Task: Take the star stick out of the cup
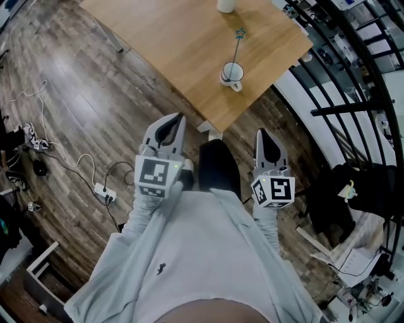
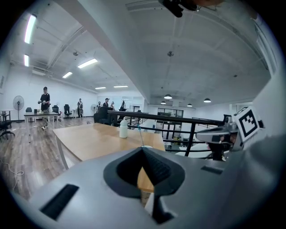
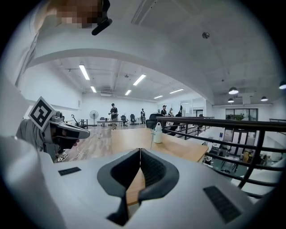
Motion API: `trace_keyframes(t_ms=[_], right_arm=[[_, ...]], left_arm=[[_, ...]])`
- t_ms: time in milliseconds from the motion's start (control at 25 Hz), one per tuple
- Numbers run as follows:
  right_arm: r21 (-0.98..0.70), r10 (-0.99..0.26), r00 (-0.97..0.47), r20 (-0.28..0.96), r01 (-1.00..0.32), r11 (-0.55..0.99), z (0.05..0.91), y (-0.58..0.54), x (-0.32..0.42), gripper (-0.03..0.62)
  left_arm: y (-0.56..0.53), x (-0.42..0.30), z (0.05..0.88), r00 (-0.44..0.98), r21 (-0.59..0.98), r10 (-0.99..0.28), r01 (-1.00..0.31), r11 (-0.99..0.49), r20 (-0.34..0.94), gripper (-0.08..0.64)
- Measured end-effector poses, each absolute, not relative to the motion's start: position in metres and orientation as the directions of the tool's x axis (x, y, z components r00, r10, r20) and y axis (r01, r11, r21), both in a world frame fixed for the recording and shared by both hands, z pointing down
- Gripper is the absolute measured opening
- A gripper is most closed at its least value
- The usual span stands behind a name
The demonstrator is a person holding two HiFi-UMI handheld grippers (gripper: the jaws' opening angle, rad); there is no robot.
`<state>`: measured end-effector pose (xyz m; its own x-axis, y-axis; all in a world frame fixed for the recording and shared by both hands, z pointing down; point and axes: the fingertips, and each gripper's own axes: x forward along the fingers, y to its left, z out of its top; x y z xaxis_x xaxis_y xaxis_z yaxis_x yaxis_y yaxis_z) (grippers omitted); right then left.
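the task is at the approach step: neither tool has reached the counter yet.

the left hand-held gripper hangs short of the counter's near corner. in the left gripper view its tips meet, the pads closed with nothing between them. only a sliver of wood shows through the gap lower down.

ahead of both tools and slightly nearer the right one, the cup stands on the counter, close to its near corner. the star stick stands in it and leans away from the person, its blue star at the top. a white bottle stands well beyond it.

the right hand-held gripper is likewise short of the counter, its pads pressed together and empty.

judging from this, the next move calls for one tool to open, go forward over the edge and close on the thin shaft above the rim. a straight upward lift should follow. the other tool may need to steady the cup, which looks light enough to tip.

hard to read:
- in the left gripper view the tool's own body covers nearly all of the cup, so just the thin shaft rises above the tips.
- in the right gripper view i cannot make out the cup.
- how deep the stick sits in the cup is hidden.
- the head view cuts off the top of the bottle.
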<state>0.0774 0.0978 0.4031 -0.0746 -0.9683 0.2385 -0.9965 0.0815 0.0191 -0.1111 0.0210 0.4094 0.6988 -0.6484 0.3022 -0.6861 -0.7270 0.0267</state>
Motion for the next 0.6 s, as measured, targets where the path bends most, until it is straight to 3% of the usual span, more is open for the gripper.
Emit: trace_keyframes(t_ms=[600], right_arm=[[-0.004, -0.943, -0.259, 0.207, -0.965, 0.264, 0.393, -0.07, 0.151, 0.017]], left_arm=[[-0.117, -0.02, 0.393, 0.613, -0.002, -0.737, -0.769, -0.64, 0.284, 0.02]])
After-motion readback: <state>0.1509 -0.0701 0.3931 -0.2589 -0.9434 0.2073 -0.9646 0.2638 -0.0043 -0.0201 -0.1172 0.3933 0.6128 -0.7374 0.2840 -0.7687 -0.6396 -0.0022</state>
